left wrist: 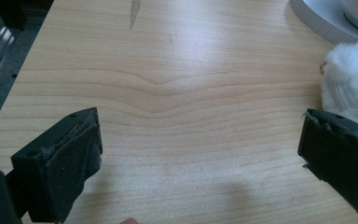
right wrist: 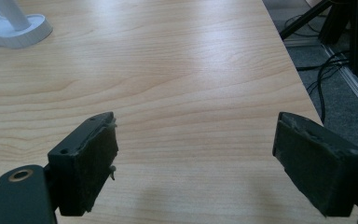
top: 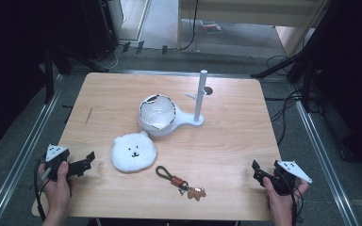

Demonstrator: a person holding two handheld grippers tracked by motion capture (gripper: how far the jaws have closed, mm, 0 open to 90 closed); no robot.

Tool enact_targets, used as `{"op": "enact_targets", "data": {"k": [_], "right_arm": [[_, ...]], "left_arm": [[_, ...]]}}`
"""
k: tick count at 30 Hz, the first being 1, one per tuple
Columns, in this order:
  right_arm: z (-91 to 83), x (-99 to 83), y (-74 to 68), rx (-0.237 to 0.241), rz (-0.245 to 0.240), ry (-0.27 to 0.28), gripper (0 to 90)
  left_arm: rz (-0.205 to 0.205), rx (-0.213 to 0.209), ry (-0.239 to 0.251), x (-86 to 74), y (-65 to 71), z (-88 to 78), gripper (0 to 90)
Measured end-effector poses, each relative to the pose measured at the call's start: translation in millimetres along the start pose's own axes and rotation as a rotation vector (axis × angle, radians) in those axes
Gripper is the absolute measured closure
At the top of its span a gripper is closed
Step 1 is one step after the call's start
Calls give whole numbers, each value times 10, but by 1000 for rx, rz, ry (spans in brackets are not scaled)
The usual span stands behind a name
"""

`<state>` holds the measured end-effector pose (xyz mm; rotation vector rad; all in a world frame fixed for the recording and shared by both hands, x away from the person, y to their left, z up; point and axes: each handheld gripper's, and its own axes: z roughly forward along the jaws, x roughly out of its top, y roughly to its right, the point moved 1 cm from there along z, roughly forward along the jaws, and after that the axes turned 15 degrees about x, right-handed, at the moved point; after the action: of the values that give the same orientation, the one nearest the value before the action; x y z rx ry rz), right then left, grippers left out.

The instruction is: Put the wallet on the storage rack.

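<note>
High view: your left gripper [top: 90, 158] and right gripper [top: 256, 168] released, low on table [top: 226, 141]; plush bear face [top: 133, 151] beside left, keychain [top: 181, 182] between. Left gripper view: jaws apart, plush at right. Right gripper view: jaws apart, bare wood between, white stand [right wrist: 9, 28] far.

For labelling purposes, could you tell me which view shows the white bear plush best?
The high view: the whole white bear plush shows, face included. The left gripper view catches only its furry edge.
</note>
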<state>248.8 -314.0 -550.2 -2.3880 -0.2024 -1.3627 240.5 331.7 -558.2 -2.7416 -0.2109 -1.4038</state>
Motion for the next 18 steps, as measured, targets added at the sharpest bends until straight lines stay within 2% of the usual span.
{"op": "enact_targets", "data": {"k": [4,8,9,10,14,18], "right_arm": [[-12,40,-46,8,-16,-2,141],[-19,175,-276,53,-48,0,137],[-19,175,-276,53,-48,0,137],[-13,223,-404,77,-74,1,138],[36,309,-647,129,-111,-26,137],[83,369,-865,183,-115,-40,137]], "left_arm": [[-4,-1,0,0,-2,1,4],[-7,-5,4,-2,-7,0,4],[-7,-5,4,-2,-7,0,4],[-2,-2,0,0,3,0,4],[2,-2,4,-1,9,-2,4],[4,-1,2,0,9,-1,4]]}}
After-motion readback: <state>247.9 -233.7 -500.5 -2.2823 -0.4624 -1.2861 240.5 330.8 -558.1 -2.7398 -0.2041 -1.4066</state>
